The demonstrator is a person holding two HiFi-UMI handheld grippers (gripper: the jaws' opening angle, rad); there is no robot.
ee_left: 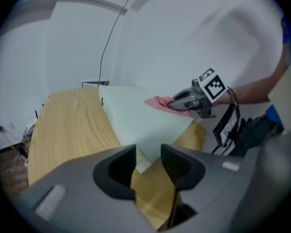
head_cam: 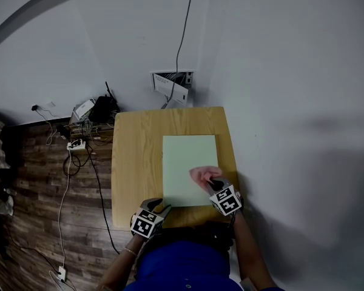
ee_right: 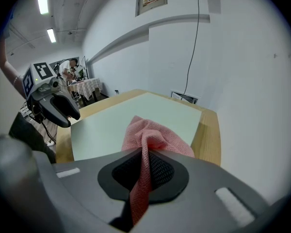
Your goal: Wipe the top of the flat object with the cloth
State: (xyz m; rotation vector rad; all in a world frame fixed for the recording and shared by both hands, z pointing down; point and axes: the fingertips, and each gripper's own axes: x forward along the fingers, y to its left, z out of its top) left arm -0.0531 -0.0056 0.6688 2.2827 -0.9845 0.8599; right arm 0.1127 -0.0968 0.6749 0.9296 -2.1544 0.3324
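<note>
A pale green flat board [head_cam: 188,165] lies on the right half of a wooden table [head_cam: 136,162]. A pink cloth [head_cam: 202,175] rests bunched on the board's near right part, with my right gripper [head_cam: 213,185] shut on it. In the right gripper view the cloth [ee_right: 155,132] runs back between the closed jaws of that gripper [ee_right: 145,154] and spreads onto the board [ee_right: 136,115]. My left gripper [head_cam: 158,206] hovers at the table's front edge by the board's near left corner. Its jaws [ee_left: 148,166] stand open with nothing between them; the board's corner [ee_left: 140,125] shows beyond.
A white wall rises behind and to the right of the table. Cables, a power strip [head_cam: 76,144] and small boxes lie on the wood floor at the left. An open wall box [head_cam: 173,85] sits behind the table's far edge.
</note>
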